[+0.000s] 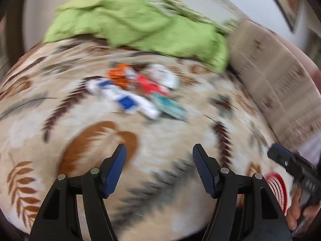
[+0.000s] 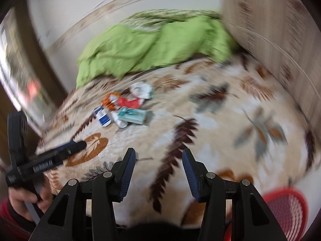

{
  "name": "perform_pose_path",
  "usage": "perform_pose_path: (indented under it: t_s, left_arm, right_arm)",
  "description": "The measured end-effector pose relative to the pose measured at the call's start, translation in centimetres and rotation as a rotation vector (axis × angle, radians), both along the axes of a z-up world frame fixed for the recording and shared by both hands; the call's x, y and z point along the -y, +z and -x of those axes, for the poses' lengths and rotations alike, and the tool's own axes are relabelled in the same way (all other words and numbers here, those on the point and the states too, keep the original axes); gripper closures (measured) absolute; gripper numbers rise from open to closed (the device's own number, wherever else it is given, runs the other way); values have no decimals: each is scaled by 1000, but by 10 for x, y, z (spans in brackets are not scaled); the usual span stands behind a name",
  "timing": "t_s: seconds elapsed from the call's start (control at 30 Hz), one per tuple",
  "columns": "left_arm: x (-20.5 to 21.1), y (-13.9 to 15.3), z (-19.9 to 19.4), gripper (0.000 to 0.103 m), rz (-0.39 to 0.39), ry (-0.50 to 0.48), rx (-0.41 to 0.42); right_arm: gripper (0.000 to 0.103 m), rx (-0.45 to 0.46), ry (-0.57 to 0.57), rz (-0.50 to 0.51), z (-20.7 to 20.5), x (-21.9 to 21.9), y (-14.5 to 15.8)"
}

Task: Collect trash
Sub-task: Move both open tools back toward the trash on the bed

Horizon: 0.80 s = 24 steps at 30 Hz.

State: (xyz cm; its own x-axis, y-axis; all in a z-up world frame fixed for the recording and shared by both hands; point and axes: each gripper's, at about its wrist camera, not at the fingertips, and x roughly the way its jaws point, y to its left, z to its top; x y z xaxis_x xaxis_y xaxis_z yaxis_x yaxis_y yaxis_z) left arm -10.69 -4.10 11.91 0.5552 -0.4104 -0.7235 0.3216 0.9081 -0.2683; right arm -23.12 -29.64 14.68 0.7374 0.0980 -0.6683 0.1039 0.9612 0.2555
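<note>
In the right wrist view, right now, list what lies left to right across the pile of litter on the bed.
Blue-and-white box → white tube → teal box. The orange wrapper, red packet and white crumpled packet sit further back and overlap, so they are left out of the order.

Green blanket [image 1: 138, 24] crumpled at far edge of leaf-print bedspread [image 1: 170, 140]; patterned headboard [image 1: 276, 92] rt.
</note>
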Motion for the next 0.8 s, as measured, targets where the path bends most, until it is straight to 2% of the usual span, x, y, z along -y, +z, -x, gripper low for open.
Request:
perform_pose_path:
  t_s: [0.1,0.2,0.27,0.43,0.6,0.67,0.73,0.8]
  left_arm:
    - [-29,-7,-22,36,-16,117,15]
    - [-49,-18,-40,36,-26,188,20]
    - [-57,-25,-48,36,-27,213,14]
    - [-72,-42,-66,36,-17,247,-20]
    - [-77,-48,-77,36,4,252,-35]
    - [-76,-49,-80,36,7,247,-41]
    - [-74,-49,-82,36,10,242,-46]
    - [-72,-49,-85,36,18,238,-50]
  right_arm:
    - [51,14,100,168,-35,-38,-5]
    - [51,14,180,326,-72,-71,-21]
    - [51,-7,219,389,-97,-84,-34]
    - [51,-49,273,453,-148,-98,-63]
    - [52,-74,323,632,-187,-122,-86]
    - [52,-77,327,641,-197,-123,-92]
    - [77,-83,324,641,-205,-122,-96]
    - [86,-92,293,592,-208,-116,-94]
